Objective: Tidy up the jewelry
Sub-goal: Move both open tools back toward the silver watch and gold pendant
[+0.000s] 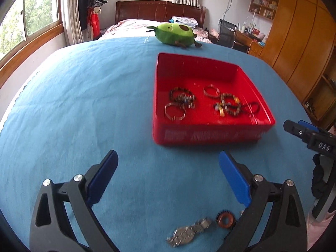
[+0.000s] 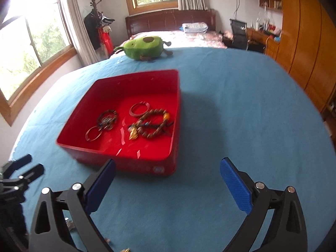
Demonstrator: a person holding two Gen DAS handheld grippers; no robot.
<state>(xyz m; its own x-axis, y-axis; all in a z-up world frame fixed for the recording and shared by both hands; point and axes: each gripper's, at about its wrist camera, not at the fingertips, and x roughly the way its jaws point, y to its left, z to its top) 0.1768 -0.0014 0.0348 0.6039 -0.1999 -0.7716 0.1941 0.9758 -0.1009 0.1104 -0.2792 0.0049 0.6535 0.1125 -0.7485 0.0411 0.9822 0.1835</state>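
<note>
A red tray (image 1: 210, 135) (image 2: 126, 164) sits on the blue cloth and holds several bracelets: beaded ones (image 1: 230, 105) (image 2: 155, 126) and metal bangles (image 1: 211, 91) (image 2: 139, 108). On the cloth in front of the tray lie a silver watch (image 1: 188, 233) and a small brown ring (image 1: 224, 220), between my left gripper's fingers. My left gripper (image 1: 168, 159) is open and empty. My right gripper (image 2: 168, 166) is open and empty, just before the tray's near right corner. It shows at the right edge of the left wrist view (image 1: 302, 132).
A green avocado plush toy (image 1: 174, 34) (image 2: 143, 47) lies at the far edge of the blue cloth (image 1: 84, 105). Behind are a bed, windows on the left, a desk and wooden wardrobes on the right.
</note>
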